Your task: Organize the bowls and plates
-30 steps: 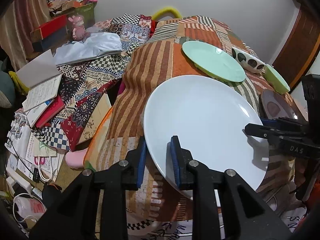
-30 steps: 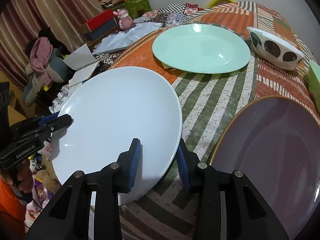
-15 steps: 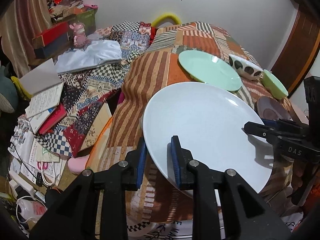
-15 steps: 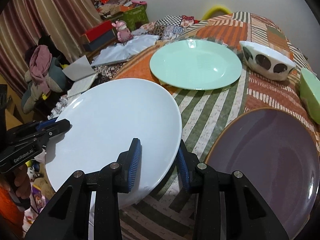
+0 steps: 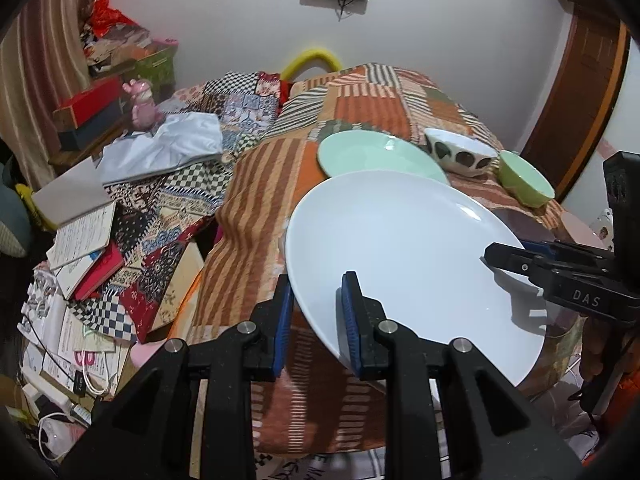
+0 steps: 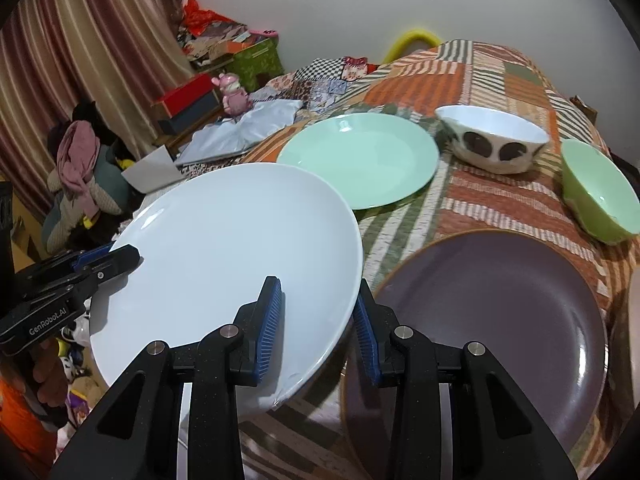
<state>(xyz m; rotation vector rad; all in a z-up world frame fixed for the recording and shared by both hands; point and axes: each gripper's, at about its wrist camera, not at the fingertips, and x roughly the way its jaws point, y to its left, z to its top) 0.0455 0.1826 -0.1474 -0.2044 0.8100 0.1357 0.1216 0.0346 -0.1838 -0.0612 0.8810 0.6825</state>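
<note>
The big white plate (image 5: 404, 256) is held up in the air above the near edge of the patchwork tablecloth (image 6: 480, 80), and it is tipped a little. It is gripped on two sides. The left gripper (image 5: 316, 312) is clamped on the rim at one edge, with one blue pad above the plate and one below. The right gripper (image 6: 318, 320) is clamped on the rim at the other edge in the same way. So the plate is carried by both grippers at once and is not set down anywhere yet. Just beside it, on the cloth, the dark purple plate (image 6: 492, 320) is lying flat. Farther back, the mint green plate (image 6: 360, 160) is lying flat too. Near that, the white bowl with dark spots (image 6: 492, 140) is standing upright, and the small green bowl (image 6: 596, 192) is standing next to it, close to the table edge. No plate is stacked on another plate, and no bowl is sitting inside another bowl. It looks as if the tidying is only just started: one plate is picked up, and a place for it is still to be picked, maybe on top of one of the other plates. After that, the two bowls are still to be put together. To the side of the table, books and papers (image 5: 80, 248) are piled up.
</note>
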